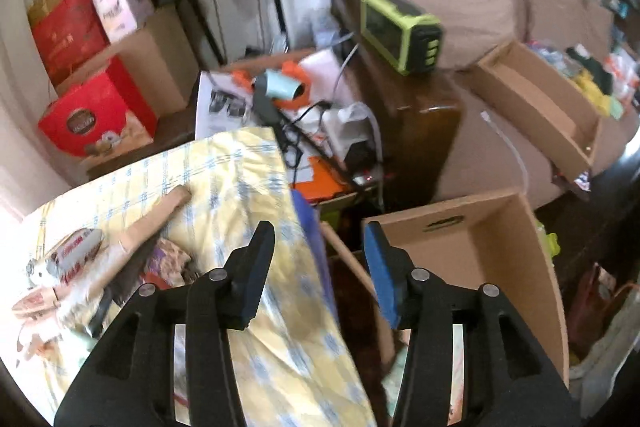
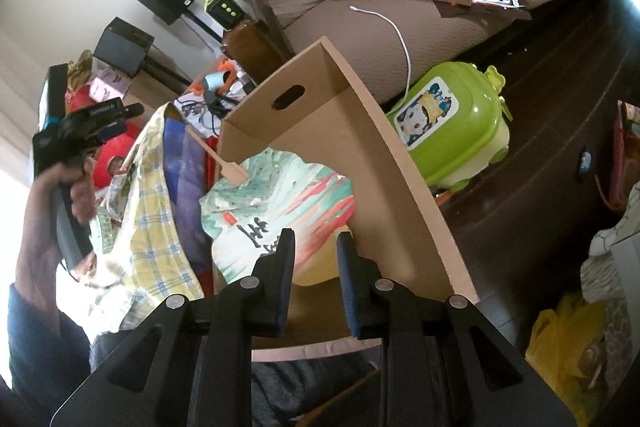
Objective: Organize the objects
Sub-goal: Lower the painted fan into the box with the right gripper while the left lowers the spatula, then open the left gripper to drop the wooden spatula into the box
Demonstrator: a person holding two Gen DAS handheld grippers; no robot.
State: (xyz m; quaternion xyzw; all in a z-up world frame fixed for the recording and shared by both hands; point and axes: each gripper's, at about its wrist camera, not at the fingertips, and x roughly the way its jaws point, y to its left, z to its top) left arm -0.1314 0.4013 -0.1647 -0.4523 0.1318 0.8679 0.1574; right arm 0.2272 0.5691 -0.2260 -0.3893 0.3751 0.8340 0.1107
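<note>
Cardboard box [image 2: 360, 155] holds a painted paper fan [image 2: 288, 211] (wooden handle up). Left gripper [image 1: 320, 267] apart, empty; right gripper [image 2: 316, 279] slightly apart, gripping nothing.

A matt brown cardboard box [image 2: 384, 163], a checked yellow cloth [image 1: 248, 187] and a glossy green plastic toy case [image 2: 452, 123] are seen.

Both grippers, left gripper [image 1: 320, 251] and right gripper [image 2: 316, 255], are showing black frames, silver pivot screws and blue pads; the person is wearing a dark sleeve [image 2: 36, 339].
</note>
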